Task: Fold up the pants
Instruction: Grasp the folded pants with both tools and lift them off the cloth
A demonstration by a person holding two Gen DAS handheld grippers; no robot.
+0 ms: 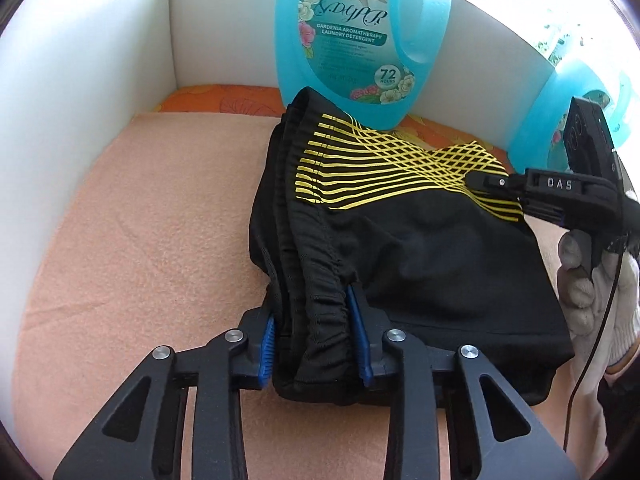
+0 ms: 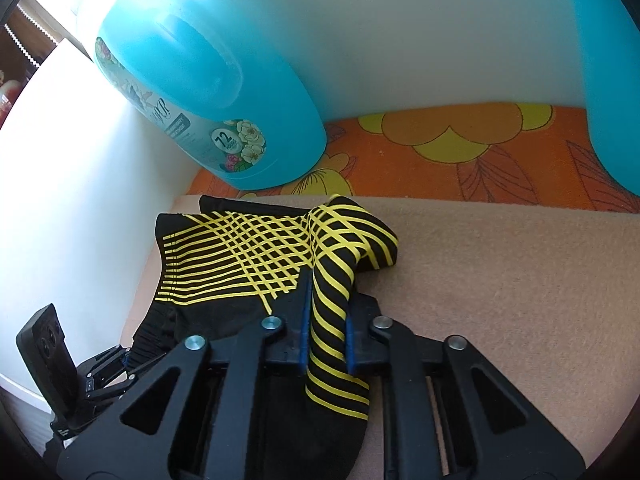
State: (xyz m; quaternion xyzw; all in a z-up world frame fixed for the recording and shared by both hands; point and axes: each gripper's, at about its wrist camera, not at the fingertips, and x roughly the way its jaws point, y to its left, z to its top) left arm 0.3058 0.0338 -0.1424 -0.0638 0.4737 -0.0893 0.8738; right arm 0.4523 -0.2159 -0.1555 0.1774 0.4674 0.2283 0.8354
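Black pants with yellow crossing stripes [image 1: 400, 216] lie bunched on a peach towel [image 1: 132, 240]. My left gripper [image 1: 316, 332] is shut on the gathered elastic waistband, which sits between its blue pads. My right gripper [image 2: 328, 320] is shut on a fold of the striped part of the pants [image 2: 248, 256], which runs up between its fingers and drapes over the far side. The right gripper also shows at the right of the left wrist view [image 1: 496, 184], and the left gripper at the lower left of the right wrist view [image 2: 112, 364].
A blue laundry detergent jug [image 1: 352, 36] stands just behind the pants, also in the right wrist view [image 2: 208, 104]. A second blue jug [image 1: 576, 120] stands at the right. White walls [image 1: 80, 60] close the left and back. An orange flowered cloth [image 2: 460, 160] lies beyond the towel.
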